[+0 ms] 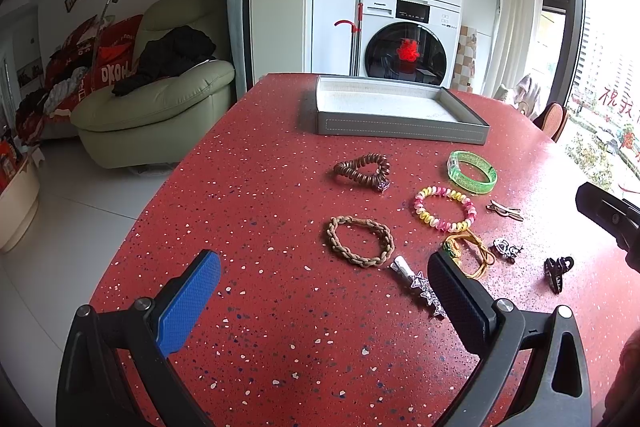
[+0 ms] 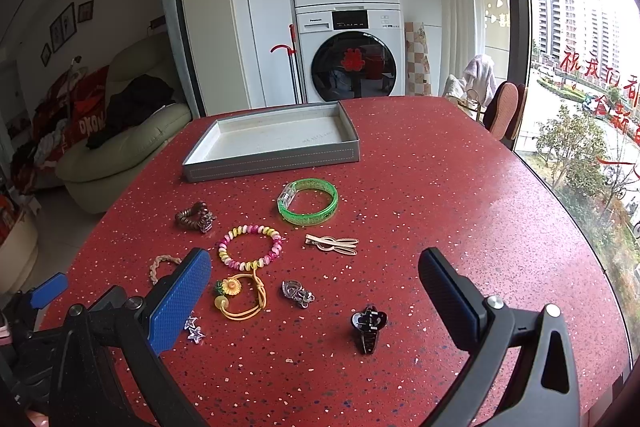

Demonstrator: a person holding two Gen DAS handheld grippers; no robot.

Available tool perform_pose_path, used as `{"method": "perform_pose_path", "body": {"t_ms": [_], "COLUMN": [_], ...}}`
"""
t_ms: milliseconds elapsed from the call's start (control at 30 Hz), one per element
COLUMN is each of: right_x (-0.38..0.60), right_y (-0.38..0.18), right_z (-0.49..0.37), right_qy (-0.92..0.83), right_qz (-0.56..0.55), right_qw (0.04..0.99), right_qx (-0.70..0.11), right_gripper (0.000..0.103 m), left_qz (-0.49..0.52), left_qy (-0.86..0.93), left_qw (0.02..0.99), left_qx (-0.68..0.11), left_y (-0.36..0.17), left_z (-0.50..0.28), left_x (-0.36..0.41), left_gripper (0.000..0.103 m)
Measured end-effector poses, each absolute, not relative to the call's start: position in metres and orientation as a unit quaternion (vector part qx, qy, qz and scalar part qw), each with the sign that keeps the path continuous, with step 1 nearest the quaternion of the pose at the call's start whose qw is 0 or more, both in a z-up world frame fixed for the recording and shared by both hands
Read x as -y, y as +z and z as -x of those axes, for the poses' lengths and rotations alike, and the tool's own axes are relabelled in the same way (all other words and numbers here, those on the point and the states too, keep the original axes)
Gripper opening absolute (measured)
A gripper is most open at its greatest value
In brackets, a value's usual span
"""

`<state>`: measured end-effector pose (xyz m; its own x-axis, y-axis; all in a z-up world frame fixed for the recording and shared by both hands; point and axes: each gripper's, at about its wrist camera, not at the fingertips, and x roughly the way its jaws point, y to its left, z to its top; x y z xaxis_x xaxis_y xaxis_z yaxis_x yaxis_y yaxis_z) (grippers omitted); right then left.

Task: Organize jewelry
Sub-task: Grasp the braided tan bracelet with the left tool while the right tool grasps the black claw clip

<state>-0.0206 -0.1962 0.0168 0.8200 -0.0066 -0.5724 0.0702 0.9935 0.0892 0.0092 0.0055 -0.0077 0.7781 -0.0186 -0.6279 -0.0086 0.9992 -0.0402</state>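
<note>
We hold both hand-held grippers above a red speckled bench (image 2: 440, 167), each with its jaws spread wide and nothing between them. Our left hand-held gripper (image 1: 324, 291) hovers over the near-left part of the spread, and our right hand-held gripper (image 2: 316, 279) hangs over the near-right part.

A shallow grey tray (image 2: 276, 159) with a pale lining sits at the far side of the bench and has nothing in it. All the jewelry lies loose on the bench in front of it. Nearest the tray are a green translucent bangle (image 2: 308, 207) and, to its left, a brown spiral hair tie (image 1: 362, 169). Closer to us lies a pink and yellow beaded bracelet (image 2: 251, 247), with a pale gold hair clip (image 2: 332, 245) to its right and a tan braided band (image 1: 360, 241) to its left. Just nearer than the bracelet is a yellow elastic tie with a sunflower (image 2: 240, 293), and beside it a small clear claw clip (image 2: 298, 293). A black claw clip (image 2: 368, 327) lies nearest the right hand-held gripper, apart from the rest. A silver star clip (image 1: 420, 287) rests near the left one, its end hidden behind that tool's right finger.

Behind the bench stand two stacked white laundry machines (image 2: 344, 27) and a pale green sofa (image 1: 160, 107).
</note>
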Motion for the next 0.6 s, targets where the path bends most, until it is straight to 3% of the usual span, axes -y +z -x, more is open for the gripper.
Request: {"method": "perform_pose_path", "body": {"t_ms": [600], "right_x": [0.199], "right_y": [0.005], "right_z": [0.019], "right_qy": [-0.023], "right_qz": [-0.053], "right_qw": [0.947], "right_qx": [-0.315], "right_gripper": [0.103], "left_qz": [0.028], "left_qy": [-0.012], "left_qw": [0.927], "left_qx": [-0.374], "left_y": [-0.015], "left_z": [-0.039], "left_x": [-0.018], "left_gripper": [0.103]}}
